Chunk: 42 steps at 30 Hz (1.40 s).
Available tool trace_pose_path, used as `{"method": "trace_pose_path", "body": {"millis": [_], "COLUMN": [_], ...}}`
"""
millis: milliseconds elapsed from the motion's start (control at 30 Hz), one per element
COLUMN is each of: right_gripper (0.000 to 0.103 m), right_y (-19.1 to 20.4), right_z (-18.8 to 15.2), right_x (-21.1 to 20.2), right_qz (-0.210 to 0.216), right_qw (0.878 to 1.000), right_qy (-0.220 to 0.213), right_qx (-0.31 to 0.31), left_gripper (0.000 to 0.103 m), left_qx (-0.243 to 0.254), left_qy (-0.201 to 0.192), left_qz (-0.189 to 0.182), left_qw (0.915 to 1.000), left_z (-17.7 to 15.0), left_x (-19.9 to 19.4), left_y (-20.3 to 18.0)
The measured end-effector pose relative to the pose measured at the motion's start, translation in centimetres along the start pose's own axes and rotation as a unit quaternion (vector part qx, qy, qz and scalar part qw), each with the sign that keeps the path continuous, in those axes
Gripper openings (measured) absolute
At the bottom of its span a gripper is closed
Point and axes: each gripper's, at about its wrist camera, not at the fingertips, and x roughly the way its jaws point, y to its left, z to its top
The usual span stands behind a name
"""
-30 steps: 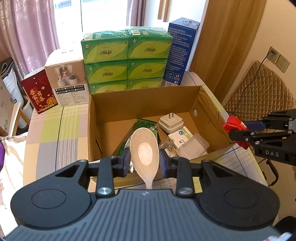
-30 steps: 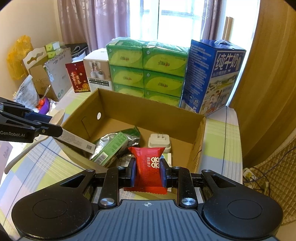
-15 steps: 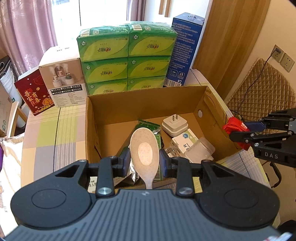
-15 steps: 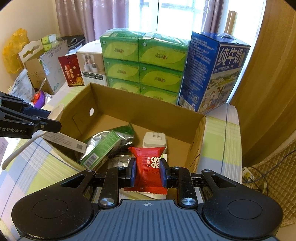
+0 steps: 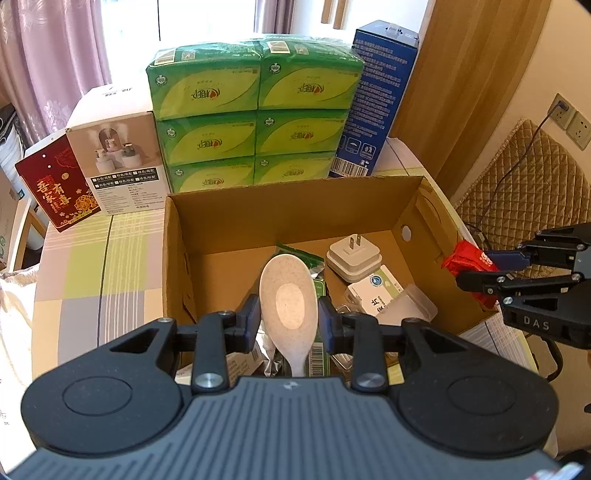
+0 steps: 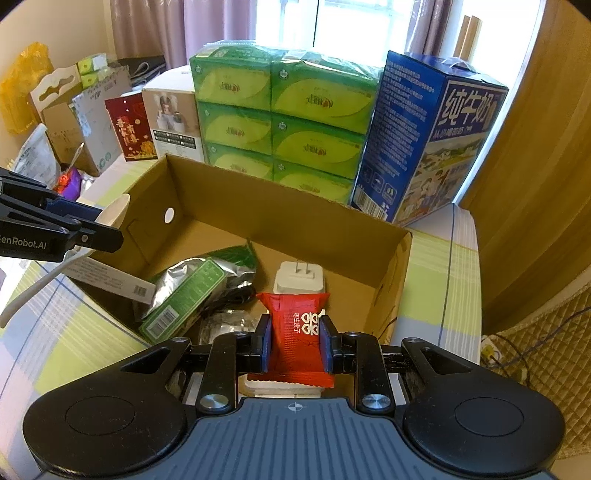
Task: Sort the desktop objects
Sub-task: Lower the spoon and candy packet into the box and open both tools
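Red packet (image 6: pixel 298 332) clamped between jaws — above cardboard box (image 6: pixel 280 206)

We are in a home, in a lived-in room. Purple curtains (image 5: pixel 33 66) hang by a bright window (image 6: pixel 332 22), and a checked tablecloth (image 5: pixel 92 266) covers the table. Stacked tissue packs (image 5: pixel 255 107), a milk carton box (image 6: pixel 432 136) and a quilted chair (image 5: pixel 532 192) by wall sockets (image 5: pixel 570 120) all point to household living.

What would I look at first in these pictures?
Probably the big stack of green tissue packs behind the open cardboard box. Next, the left gripper holding a pale spoon over the box, and the right gripper squeezing a red snack packet above it.
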Motion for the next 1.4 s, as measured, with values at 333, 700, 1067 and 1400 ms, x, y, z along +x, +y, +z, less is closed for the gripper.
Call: {"method": "trace_pose_path", "body": {"millis": [333, 700, 1067, 1400], "right_gripper": [0.023, 0.023, 0.023, 0.023], "right_y": [0.2, 0.1, -0.2, -0.4], "right_z": [0.7, 1.1, 1.6, 1.9], "right_x": [0.9, 1.9, 2.6, 3.4], "right_qz": [0.000, 0.003, 0.010, 0.010], "right_qw": [1.000, 1.000, 1.000, 1.000], "right_qy": [0.005, 0.011, 0.015, 0.018], "right_qx": [-0.008, -0.010, -0.001, 0.000], "left_gripper": [0.027, 0.027, 0.027, 0.028], "left_qx": [-0.004, -0.008, -0.014, -0.024], "left_qy": [0.004, 0.007, 0.009, 0.008], "left_qz": [0.002, 0.006, 0.006, 0.010], "left_qw": [1.0000, 0.9999, 0.9998, 0.9996], "left_z": [0.7, 1.3, 1.5, 1.7], "left_x": [1.0, 2.2, 3.4, 4.4], "left_y": [0.5, 1.0, 1.5, 2.1]}}
